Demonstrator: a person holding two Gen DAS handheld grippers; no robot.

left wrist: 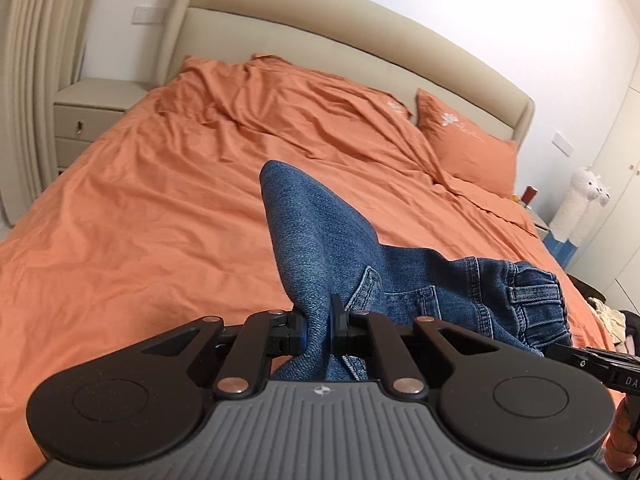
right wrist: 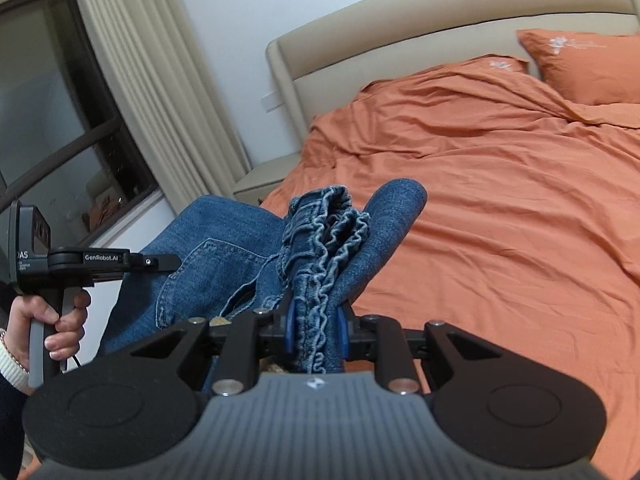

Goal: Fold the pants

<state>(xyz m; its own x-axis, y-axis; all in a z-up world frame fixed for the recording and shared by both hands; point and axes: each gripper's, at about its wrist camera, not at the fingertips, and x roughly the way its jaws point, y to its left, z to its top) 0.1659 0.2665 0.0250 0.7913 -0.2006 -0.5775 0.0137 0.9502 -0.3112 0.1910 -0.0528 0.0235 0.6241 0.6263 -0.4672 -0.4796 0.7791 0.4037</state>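
We have the blue denim pants (left wrist: 320, 240) pinched in both tools and held above the rumpled orange bed sheet (left wrist: 140, 208). Our left gripper (left wrist: 319, 330) is clamped on a bunched fold of plain denim, its black fingers (left wrist: 340, 320) pressed against the cloth from either side; the fabric rises ahead of the jaws into a rounded peak. To the right of this gripper the pants spread out, showing a stitched pocket and the gathered elastic waistband (left wrist: 536, 300).

Our right gripper (right wrist: 316, 328) is closed on that ruffled waistband (right wrist: 324, 240), which stands up between the blue-padded fingers (right wrist: 289, 324). Left of it the denim stretches across to our left gripper (right wrist: 160, 261), seen side-on, with the left hand (right wrist: 52, 324) on its grey handle. Ahead of both tools lie an orange pillow (left wrist: 468, 144) and the beige padded headboard (left wrist: 320, 40).
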